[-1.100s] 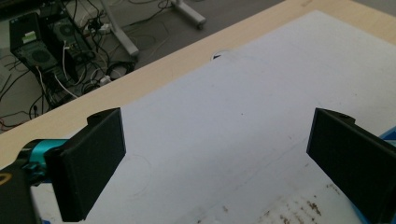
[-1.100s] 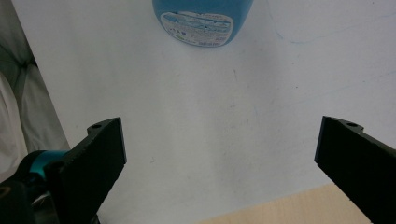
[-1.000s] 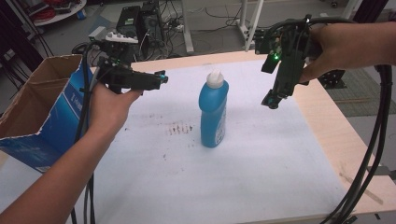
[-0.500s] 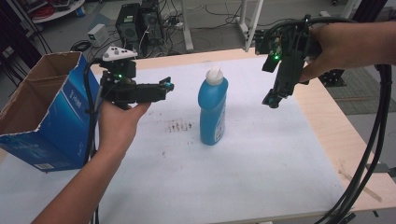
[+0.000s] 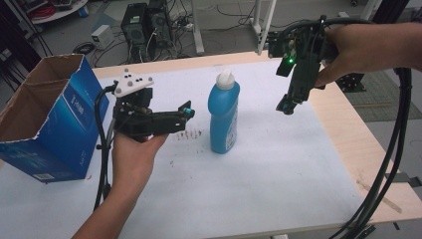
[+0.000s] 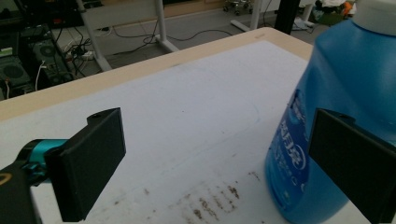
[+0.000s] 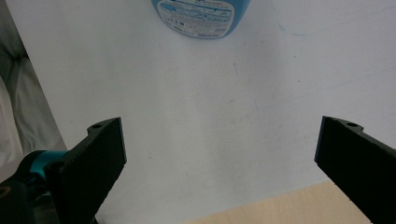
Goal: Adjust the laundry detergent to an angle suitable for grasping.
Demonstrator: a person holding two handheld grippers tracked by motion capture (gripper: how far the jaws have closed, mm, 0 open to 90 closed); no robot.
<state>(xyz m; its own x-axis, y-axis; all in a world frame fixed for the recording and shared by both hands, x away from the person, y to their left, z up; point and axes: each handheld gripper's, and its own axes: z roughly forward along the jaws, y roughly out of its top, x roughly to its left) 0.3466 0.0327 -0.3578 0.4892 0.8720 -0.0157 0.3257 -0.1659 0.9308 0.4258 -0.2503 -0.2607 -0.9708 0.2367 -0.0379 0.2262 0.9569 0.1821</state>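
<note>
The blue bottle [image 5: 224,115] stands straight up mid-table with bare room around, cap on top, between two wide-spread grippers, the left gripper [image 5: 185,113] just beside it and the right gripper [image 5: 286,105] apart.

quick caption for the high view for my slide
Left claw, jaws open, points at an upright blue bottle on the white table; right claw hovers above, cardboard box at left.
</note>
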